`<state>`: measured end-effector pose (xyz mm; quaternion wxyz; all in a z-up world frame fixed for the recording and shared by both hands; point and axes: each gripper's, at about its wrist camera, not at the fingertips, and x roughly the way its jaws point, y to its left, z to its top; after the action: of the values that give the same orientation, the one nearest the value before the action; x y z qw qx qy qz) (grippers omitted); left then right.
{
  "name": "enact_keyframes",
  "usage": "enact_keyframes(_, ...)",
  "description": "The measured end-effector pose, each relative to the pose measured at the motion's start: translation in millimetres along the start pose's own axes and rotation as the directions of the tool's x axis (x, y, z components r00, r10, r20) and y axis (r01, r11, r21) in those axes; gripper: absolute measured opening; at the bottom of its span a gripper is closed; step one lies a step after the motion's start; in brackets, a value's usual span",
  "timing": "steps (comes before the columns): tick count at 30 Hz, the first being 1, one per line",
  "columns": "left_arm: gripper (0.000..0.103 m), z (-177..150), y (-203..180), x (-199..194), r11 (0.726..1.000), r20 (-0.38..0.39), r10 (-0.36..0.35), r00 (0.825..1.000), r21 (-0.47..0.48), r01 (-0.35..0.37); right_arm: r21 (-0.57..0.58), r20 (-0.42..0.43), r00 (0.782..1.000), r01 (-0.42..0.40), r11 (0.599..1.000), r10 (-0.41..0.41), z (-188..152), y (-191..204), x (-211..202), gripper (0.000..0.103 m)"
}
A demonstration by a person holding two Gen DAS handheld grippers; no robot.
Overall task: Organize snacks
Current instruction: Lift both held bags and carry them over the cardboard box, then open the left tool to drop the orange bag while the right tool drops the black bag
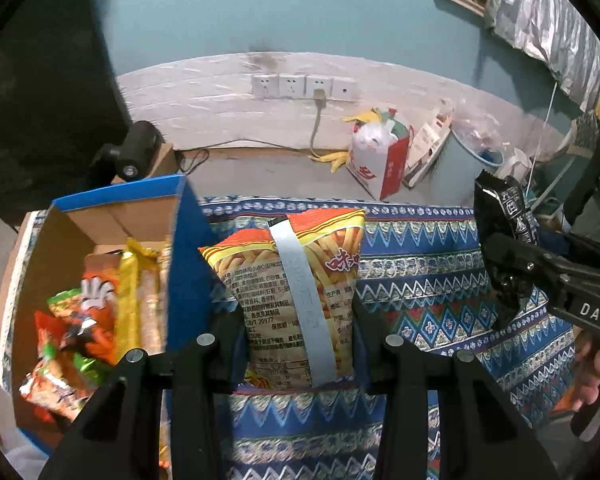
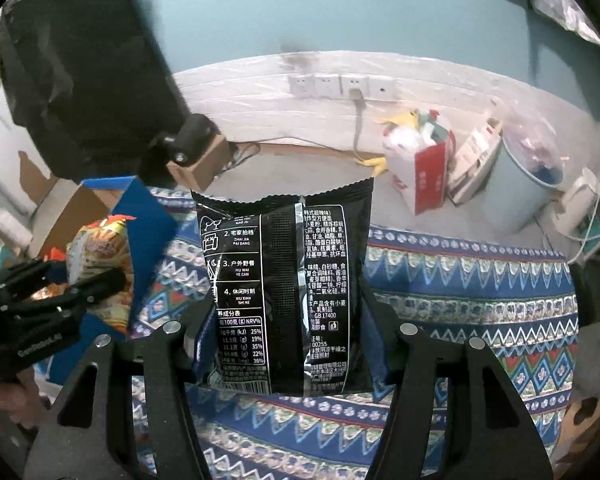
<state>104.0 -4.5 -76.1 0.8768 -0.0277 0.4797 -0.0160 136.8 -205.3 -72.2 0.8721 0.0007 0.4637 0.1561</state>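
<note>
My left gripper is shut on an orange and yellow snack bag, held upright above the patterned cloth, just right of the blue cardboard box. The box holds several snack packets. My right gripper is shut on a black snack bag, held upright over the cloth. The black bag and right gripper also show at the right of the left wrist view. The orange bag and left gripper show at the left of the right wrist view.
A blue patterned cloth covers the surface. Behind it are floor, a red and white bag of rubbish, a pale bin, a small black camera on a cardboard box and wall sockets.
</note>
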Motion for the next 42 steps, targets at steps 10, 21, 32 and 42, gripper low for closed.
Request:
enact_keyframes(10, 0.042, -10, 51, -33, 0.997, 0.042, 0.040, 0.998, -0.064, -0.038, -0.061, 0.002, 0.999, -0.033, 0.998, 0.033, 3, 46, -5, 0.060)
enact_keyframes(21, 0.042, -26, 123, -35, 0.979, 0.022, 0.082, 0.996, -0.187, -0.077, -0.125, -0.001, 0.997, -0.079, 0.989, 0.080, 15, 97, 0, 0.060)
enact_keyframes(32, 0.044, -42, 158, -14, 0.965, -0.039, 0.095, 0.995, -0.241, -0.101, -0.181, -0.030, 0.994, -0.108, 0.977, 0.104, 22, 141, 17, 0.060)
enact_keyframes(42, 0.074, -42, 162, -34, 0.968, 0.005, 0.129, 0.992, -0.216, -0.125, -0.222, -0.034, 0.989, -0.146, 0.964, 0.142, 31, 182, 26, 0.060)
